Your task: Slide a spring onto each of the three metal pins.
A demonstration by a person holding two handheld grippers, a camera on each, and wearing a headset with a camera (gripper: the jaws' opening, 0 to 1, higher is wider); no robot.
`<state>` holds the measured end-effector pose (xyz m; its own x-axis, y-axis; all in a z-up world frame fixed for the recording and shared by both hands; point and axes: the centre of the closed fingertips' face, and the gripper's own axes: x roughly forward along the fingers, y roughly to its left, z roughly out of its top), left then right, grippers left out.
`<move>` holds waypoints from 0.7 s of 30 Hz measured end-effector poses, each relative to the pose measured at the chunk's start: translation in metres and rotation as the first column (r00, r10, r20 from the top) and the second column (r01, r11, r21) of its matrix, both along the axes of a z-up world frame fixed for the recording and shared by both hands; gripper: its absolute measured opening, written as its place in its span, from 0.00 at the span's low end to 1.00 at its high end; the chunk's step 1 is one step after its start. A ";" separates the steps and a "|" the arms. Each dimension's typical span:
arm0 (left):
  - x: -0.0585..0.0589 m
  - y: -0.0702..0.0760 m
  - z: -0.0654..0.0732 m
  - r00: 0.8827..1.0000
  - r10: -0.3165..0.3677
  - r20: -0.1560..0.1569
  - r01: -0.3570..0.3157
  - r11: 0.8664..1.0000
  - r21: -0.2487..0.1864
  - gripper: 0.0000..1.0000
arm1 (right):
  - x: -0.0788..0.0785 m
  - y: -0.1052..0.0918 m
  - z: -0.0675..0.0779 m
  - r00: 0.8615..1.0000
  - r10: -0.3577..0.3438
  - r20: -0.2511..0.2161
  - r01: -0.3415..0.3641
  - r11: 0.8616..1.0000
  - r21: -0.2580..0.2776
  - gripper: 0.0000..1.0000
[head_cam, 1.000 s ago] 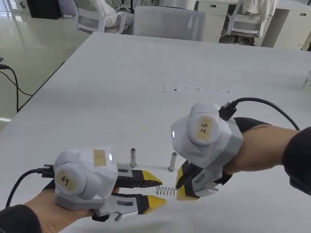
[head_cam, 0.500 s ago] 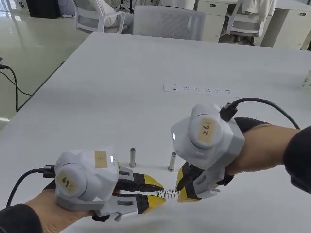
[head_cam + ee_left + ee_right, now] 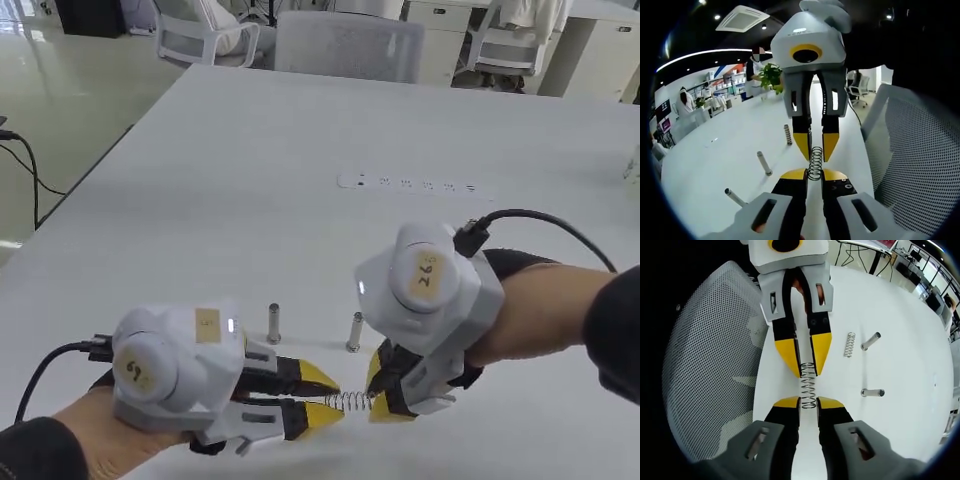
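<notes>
Left tool [image 3: 333,397] and right tool [image 3: 379,392], tip to tip, pinch one spring [image 3: 353,401].

White left hand-held gripper [image 3: 814,175] and right hand-held gripper [image 3: 809,402], yellow-tipped black jaws; silver spring [image 3: 808,382]

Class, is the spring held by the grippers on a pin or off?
Off. The spring is pinched end to end between the left gripper and right gripper; the nearest pin stands bare behind it.
</notes>
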<state>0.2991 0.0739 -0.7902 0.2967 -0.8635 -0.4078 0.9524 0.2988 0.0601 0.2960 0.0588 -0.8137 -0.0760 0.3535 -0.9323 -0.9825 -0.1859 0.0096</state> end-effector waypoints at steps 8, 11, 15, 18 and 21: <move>0.001 -0.001 0.005 1.000 0.006 0.006 -0.006 1.000 -0.021 0.07 | 0.000 -0.001 -0.002 1.000 -0.008 -0.004 0.008 1.000 0.001 0.15; 0.001 0.000 0.005 1.000 0.008 0.007 -0.008 1.000 -0.018 0.07 | 0.001 -0.001 -0.002 1.000 -0.009 0.001 0.009 1.000 0.001 0.13; 0.002 0.001 0.003 1.000 0.012 0.004 -0.012 1.000 -0.012 0.07 | 0.002 0.001 0.003 1.000 -0.016 0.007 0.016 1.000 0.008 0.13; 0.002 0.001 0.000 1.000 0.016 0.002 -0.016 1.000 -0.001 0.07 | 0.004 0.005 0.011 1.000 -0.023 0.013 0.023 0.999 0.025 0.13; 0.003 0.002 0.000 1.000 0.019 0.002 -0.019 1.000 -0.001 0.07 | 0.005 0.007 0.017 1.000 -0.024 0.020 0.023 0.999 0.037 0.13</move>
<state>0.3020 0.0756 -0.7899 0.3135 -0.8582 -0.4064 0.9466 0.3165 0.0618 0.3008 0.0663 -0.7964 -0.0487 0.3888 -0.9200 -0.9865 -0.1629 -0.0166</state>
